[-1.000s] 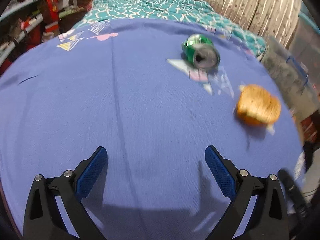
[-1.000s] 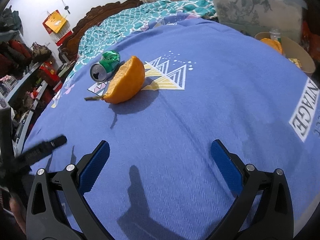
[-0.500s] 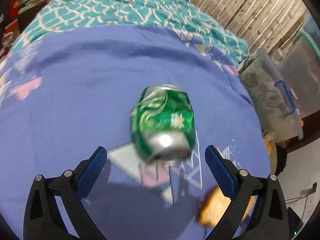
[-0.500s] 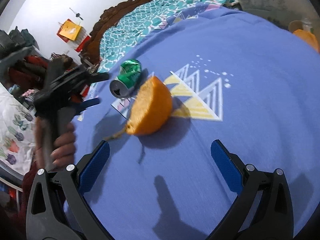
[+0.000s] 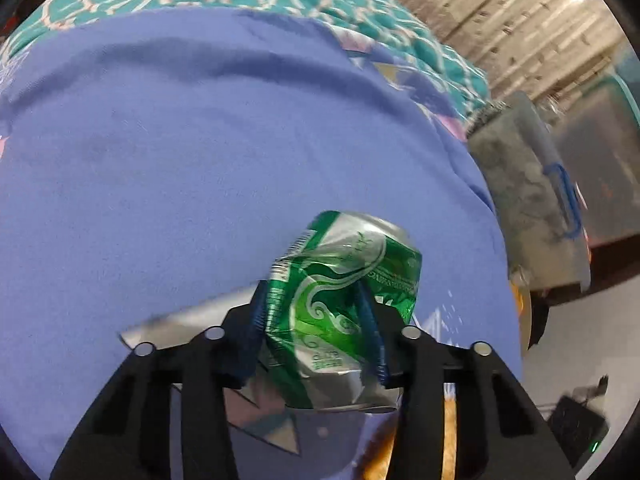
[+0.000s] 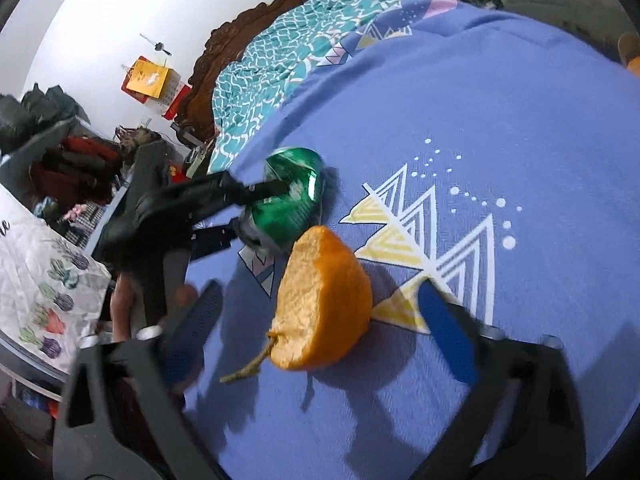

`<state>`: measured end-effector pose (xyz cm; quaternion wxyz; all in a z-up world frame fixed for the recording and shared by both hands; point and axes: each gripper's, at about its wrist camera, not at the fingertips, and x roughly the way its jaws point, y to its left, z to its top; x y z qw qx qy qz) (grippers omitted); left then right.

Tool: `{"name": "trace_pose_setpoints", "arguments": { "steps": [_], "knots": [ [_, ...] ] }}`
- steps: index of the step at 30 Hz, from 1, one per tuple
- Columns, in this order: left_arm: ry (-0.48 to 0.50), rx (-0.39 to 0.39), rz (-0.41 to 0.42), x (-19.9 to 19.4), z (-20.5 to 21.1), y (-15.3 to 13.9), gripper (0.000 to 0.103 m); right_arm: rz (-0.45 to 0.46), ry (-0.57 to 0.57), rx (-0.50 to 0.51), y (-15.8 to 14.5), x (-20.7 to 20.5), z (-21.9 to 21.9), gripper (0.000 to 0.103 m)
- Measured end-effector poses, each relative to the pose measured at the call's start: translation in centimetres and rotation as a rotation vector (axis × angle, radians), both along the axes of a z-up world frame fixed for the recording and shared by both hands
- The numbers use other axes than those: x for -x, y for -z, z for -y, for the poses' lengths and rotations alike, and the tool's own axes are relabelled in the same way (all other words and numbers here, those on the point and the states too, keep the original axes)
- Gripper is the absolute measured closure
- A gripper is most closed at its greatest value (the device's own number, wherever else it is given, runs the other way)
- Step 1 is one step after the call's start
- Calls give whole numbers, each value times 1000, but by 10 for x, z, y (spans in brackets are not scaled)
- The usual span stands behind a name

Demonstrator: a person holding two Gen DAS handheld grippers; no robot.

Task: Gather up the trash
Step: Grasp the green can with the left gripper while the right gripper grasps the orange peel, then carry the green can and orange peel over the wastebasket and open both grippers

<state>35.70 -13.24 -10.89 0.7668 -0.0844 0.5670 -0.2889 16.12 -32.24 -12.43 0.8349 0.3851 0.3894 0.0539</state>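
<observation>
Left gripper (image 5: 316,328): jaws just closed in, blue pads pressed against both sides of a dented green drink can (image 5: 344,304) lying on the purple-blue printed bedspread (image 5: 180,160). Right gripper (image 6: 320,332): jaws unclenched though just narrowing, straddling an orange half (image 6: 324,300) that rests on the bedspread, pads not touching it. Beyond: teal patterned quilt (image 6: 280,56), carved wooden headboard (image 6: 236,36).

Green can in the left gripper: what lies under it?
Under the crushed green can is the blue printed cloth, with its grey triangle print partly showing. The patch directly beneath is covered by can and left gripper.
</observation>
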Motion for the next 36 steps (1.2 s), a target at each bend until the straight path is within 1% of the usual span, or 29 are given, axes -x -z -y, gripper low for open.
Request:
{"name": "trace_pose_setpoints", "arguments": {
  "steps": [1, 2, 4, 5, 6, 9, 10, 13, 16, 19, 20, 21, 22, 23, 24, 25, 26, 28, 31, 34, 36],
  "knots": [
    [12, 0, 13, 9, 3, -2, 73, -18, -12, -8, 3, -1, 0, 57],
    [26, 9, 19, 17, 6, -3, 73, -35, -14, -8, 5, 1, 0, 65],
    [37, 23, 28, 36, 7, -7, 73, -47, -6, -9, 8, 8, 3, 73],
    [40, 32, 28, 45, 7, -8, 73, -51, 4, -16, 10, 16, 7, 76],
    [42, 48, 22, 53, 5, -9, 75, -54, 12, -24, 12, 22, 11, 80],
    [57, 103, -6, 75, 0, -11, 82, -61, 53, -78, 21, 45, 33, 86],
    [65, 112, -9, 83, 0, -12, 88, -62, 65, -90, 23, 51, 40, 86],
    [99, 112, -12, 100, 15, -13, 88, -61, 129, -90, 23, 70, 65, 88],
    [147, 109, -17, 112, 43, -15, 88, -46, 196, -84, 18, 86, 92, 88],
    [206, 94, -19, 127, 75, -15, 87, -19, 275, -42, 8, 103, 118, 88],
    [223, 88, -27, 132, 85, -14, 83, -16, 289, -31, 6, 107, 124, 88],
    [249, 85, -35, 138, 97, -11, 70, -16, 307, -23, 5, 112, 132, 88],
    [270, 75, -38, 144, 108, -7, 51, -19, 316, -25, 6, 115, 139, 88],
    [284, 61, -37, 150, 117, -4, 46, -26, 325, -33, 9, 119, 145, 88],
    [300, 44, -33, 157, 127, 0, 46, -32, 327, -38, 12, 120, 148, 88],
    [320, 30, -25, 164, 137, 3, 51, -35, 326, -45, 15, 122, 151, 88],
    [329, 24, 3, 170, 142, 1, 54, -39, 323, -60, 20, 124, 155, 88],
    [357, 11, 34, 178, 155, -5, 67, -38, 325, -69, 23, 128, 162, 88],
    [380, 17, 48, 179, 174, -16, 75, -7, 356, -65, 17, 134, 185, 88],
    [409, 18, 60, 173, 203, -26, 80, 21, 414, -42, 10, 144, 219, 88],
    [429, 23, 71, 170, 230, -31, 80, 35, 456, -14, 3, 148, 241, 88]
  ]
}}
